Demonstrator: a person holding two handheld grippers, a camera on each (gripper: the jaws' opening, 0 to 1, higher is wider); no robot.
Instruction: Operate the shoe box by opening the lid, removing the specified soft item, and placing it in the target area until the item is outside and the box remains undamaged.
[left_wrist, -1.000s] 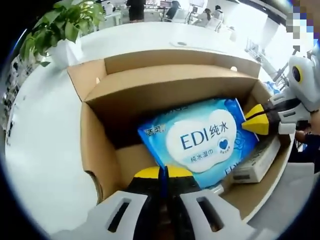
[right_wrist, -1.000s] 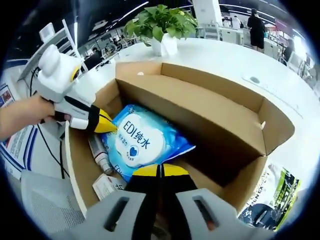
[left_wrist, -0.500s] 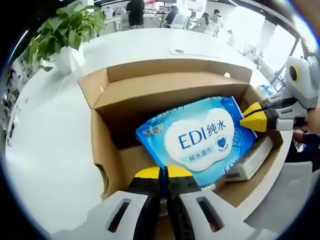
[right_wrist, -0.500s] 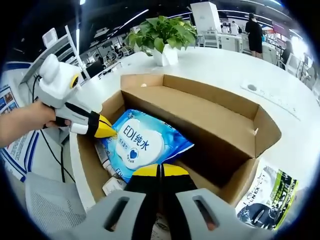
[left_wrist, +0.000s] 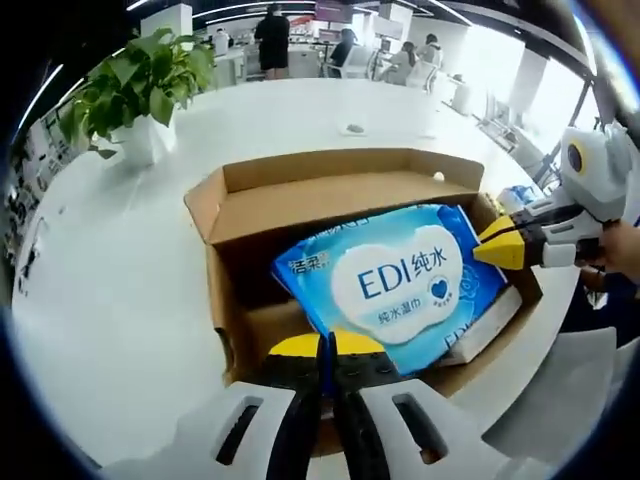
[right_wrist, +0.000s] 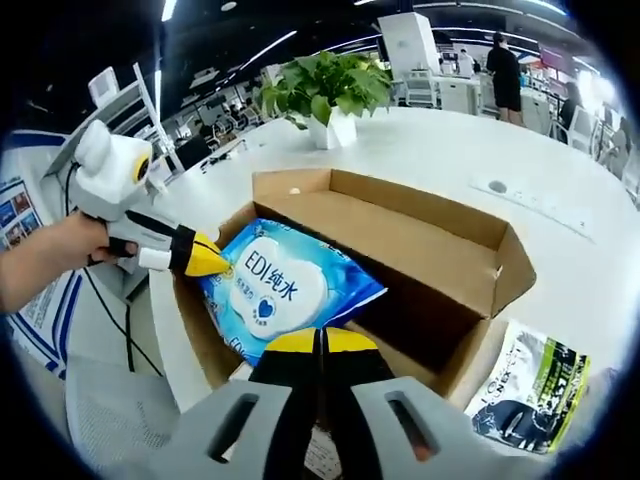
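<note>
My left gripper (left_wrist: 327, 348) and right gripper (right_wrist: 320, 342) each pinch an edge of the blue wet-wipes pack (left_wrist: 395, 280), held over the open cardboard box (left_wrist: 300, 180). It looks soft, saggy, slick-filmed; gripping the sealed edges seems safest.

The left gripper (left_wrist: 328, 345) and right gripper (right_wrist: 320, 342) each had jaws pressed together, while a bare hand (right_wrist: 85, 243) gripped the left gripper's white handle.
</note>
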